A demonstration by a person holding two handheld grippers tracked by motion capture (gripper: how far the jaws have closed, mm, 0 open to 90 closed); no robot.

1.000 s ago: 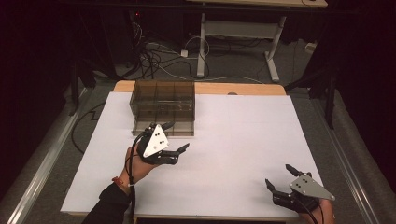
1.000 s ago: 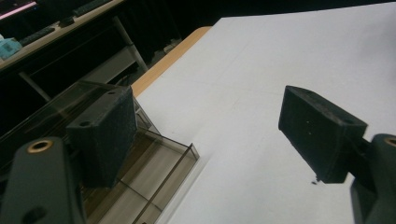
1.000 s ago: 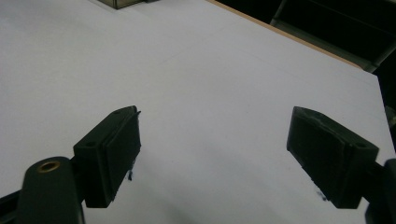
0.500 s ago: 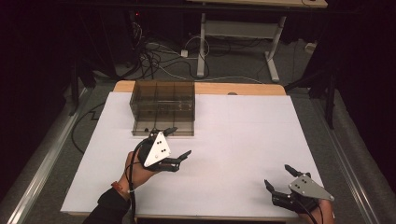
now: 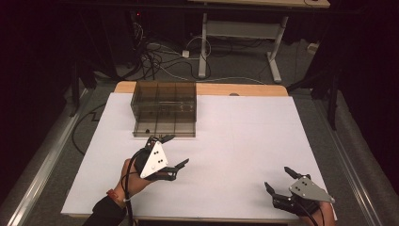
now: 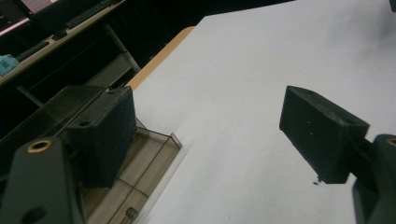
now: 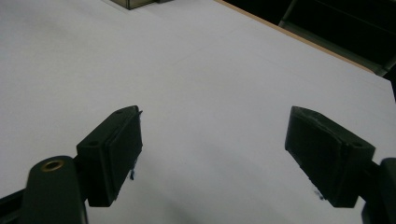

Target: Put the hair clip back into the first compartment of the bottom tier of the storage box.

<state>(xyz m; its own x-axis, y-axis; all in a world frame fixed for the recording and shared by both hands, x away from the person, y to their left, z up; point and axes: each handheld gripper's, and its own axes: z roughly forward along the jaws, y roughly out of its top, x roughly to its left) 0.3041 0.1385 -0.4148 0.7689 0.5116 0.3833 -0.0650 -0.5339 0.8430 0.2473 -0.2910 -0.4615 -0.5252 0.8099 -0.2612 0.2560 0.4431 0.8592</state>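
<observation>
A smoky see-through box (image 5: 164, 109) with several compartments stands at the back left of the white table sheet (image 5: 244, 136). My left gripper (image 5: 176, 149) hovers just in front of the box's near wall, open and holding nothing. In the left gripper view the open left gripper (image 6: 215, 135) has the box (image 6: 144, 158) beside its left jaw, and a small metal piece (image 6: 132, 213) lies in a near compartment. My right gripper (image 5: 277, 178) rests open near the table's front right corner. In the right gripper view, bare white sheet lies between the right gripper's (image 7: 219, 149) jaws.
A strip of the wooden tabletop (image 5: 235, 89) shows behind the sheet. Beyond the table are a desk frame (image 5: 235, 33) and cables on the floor (image 5: 160, 56). A box corner (image 7: 135, 3) shows at the top edge of the right gripper view.
My left gripper has drifted a little back from the box toward the near edge, still open. The right gripper has stayed where it was.
</observation>
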